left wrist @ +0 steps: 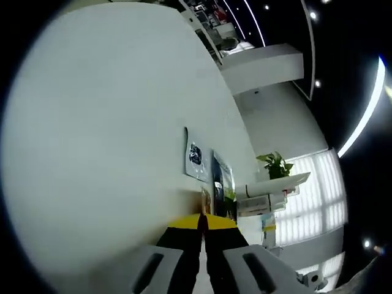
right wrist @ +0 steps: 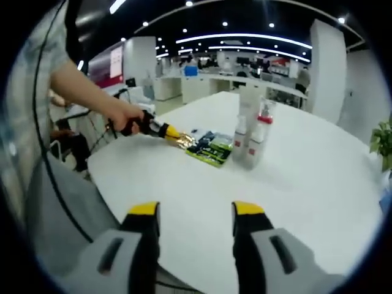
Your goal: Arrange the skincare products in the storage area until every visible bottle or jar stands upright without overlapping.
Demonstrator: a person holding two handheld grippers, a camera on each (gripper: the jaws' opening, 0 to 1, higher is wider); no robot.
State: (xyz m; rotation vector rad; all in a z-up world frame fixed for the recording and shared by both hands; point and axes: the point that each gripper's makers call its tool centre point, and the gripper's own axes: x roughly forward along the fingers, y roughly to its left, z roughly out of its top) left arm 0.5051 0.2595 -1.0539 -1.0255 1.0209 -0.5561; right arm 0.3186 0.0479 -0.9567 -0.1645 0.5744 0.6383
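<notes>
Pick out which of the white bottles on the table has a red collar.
The pump bottle at the right of the cluster: a red band sits under its pump. The taller white bottle behind it has none.

Both views are bright and evenly lit from ceiling light strips point(right wrist: 245, 38) and small spotlights on a dark ceiling. In the left gripper view, a window point(left wrist: 315, 196) blows out white. The white surface point(right wrist: 306, 165) shows soft glare and only faint shadows. Fisheye bending curves straight lines near the edges; fine detail is slightly soft throughout.
</notes>
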